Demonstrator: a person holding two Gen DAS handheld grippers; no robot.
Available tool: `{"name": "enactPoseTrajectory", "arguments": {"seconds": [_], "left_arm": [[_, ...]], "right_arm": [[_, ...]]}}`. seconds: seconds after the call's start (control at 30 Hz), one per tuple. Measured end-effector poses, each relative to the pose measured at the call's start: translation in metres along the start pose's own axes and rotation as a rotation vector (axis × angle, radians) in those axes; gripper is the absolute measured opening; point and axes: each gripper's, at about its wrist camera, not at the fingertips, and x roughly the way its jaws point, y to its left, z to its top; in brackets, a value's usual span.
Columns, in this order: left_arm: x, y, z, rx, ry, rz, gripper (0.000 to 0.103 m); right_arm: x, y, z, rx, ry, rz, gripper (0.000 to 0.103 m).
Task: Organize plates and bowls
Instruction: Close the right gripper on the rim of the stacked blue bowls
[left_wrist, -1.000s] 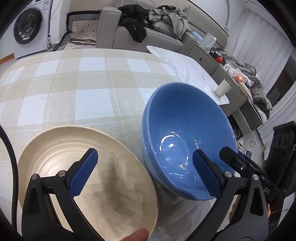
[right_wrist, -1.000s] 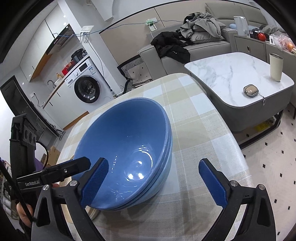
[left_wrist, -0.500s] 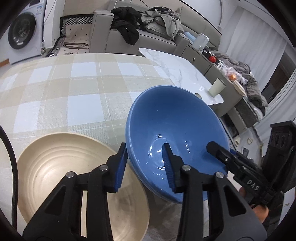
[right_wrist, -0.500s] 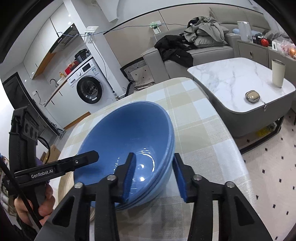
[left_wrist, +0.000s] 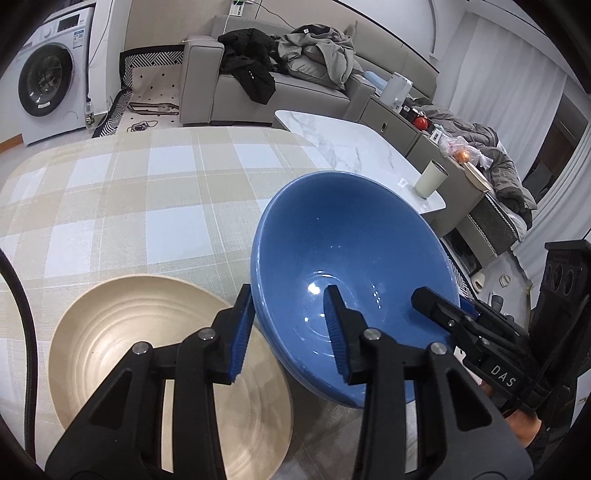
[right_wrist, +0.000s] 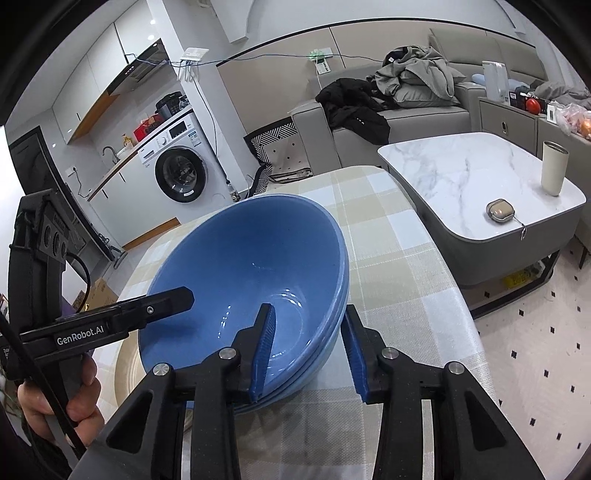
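— Bowls (left_wrist: 354, 266) first: where do they stand?

— Blue, nested in a stack, and tilted between my two tongs over the checked surface (left_wrist: 129, 206). My left tongs (left_wrist: 290, 332) have just been closing, and now one pad sits inside the top bowl and one outside, clamped on the rim nearest the cream plate (left_wrist: 122, 354). My right tongs (right_wrist: 306, 343) have likewise just closed, pinching the opposite rim of the stack.

— So how much is done?

— I'd judge little beyond the stacking. The bowls are nested and gripped on both sides; the plate lies alone just beside them, untouched. Setting the stack down somewhere proper, likely with the plate, remains.

— Do the two views differ?

— Yes. The left wrist view shows the whole plate, bare and ridged. The right wrist view shows only a sliver of it under the bowls, but it reveals the layered rims, so I can tell there are several bowls, and my left hand (right_wrist: 55, 398) on its handle.
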Motion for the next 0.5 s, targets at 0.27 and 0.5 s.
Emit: {"name": "enactPoseTrajectory", "arguments": {"seconds": [0.27, 0.5], "left_arm": [[-0.028, -0.008, -0.007, 0.01, -0.032, 0.013, 0.035], [-0.056, -0.015, -0.013, 0.02, -0.065, 0.028, 0.035]], "right_arm": [[-0.015, 0.011, 0.001, -0.027, -0.022, 0.001, 0.038], [-0.028, 0.023, 0.001, -0.054, -0.038, 0.004, 0.038]]}}
